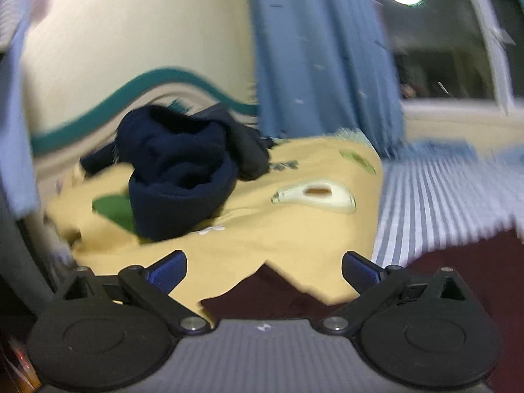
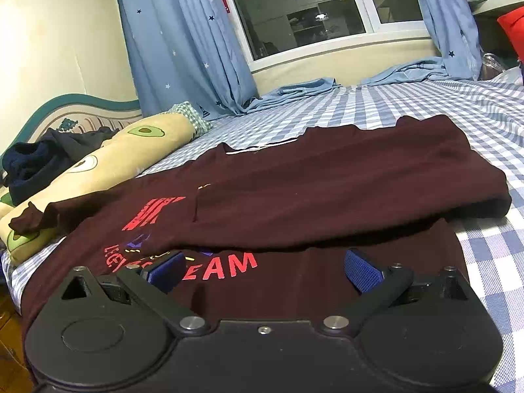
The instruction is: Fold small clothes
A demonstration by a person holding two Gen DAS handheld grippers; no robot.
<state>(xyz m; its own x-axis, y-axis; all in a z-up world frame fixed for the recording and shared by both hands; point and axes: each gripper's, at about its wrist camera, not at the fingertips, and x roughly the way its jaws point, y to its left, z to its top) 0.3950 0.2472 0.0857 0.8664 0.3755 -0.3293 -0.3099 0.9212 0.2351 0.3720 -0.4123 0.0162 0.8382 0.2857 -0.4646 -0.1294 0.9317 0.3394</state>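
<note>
Maroon t-shirt [image 2: 327, 190] lies flat on the checked bedsheet [image 2: 425, 111], right side already folded over the middle, red print still showing on the left, left sleeve [image 2: 32, 219] draped up onto the yellow avocado pillow [image 2: 108, 160]. Right gripper [image 2: 262, 268] hovers low over the shirt hem, jaws spread wide, nothing in them. Left gripper [image 1: 264, 270] also spread wide and empty, aimed over the pillow with a maroon corner [image 1: 262, 294] just below its fingers; that view is motion-blurred, so contact is unclear. A dark navy garment [image 1: 177, 177] sits heaped on the pillow near the headboard. Risks: the sleeve rests on the raised pillow, so pinching it may catch pillow fabric too, or drag the shirt sideways and undo the folded right side. A grab through both layers at the hem would bunch the fold. Thin jersey could slip from the pads if pinched at the very edge.
</note>
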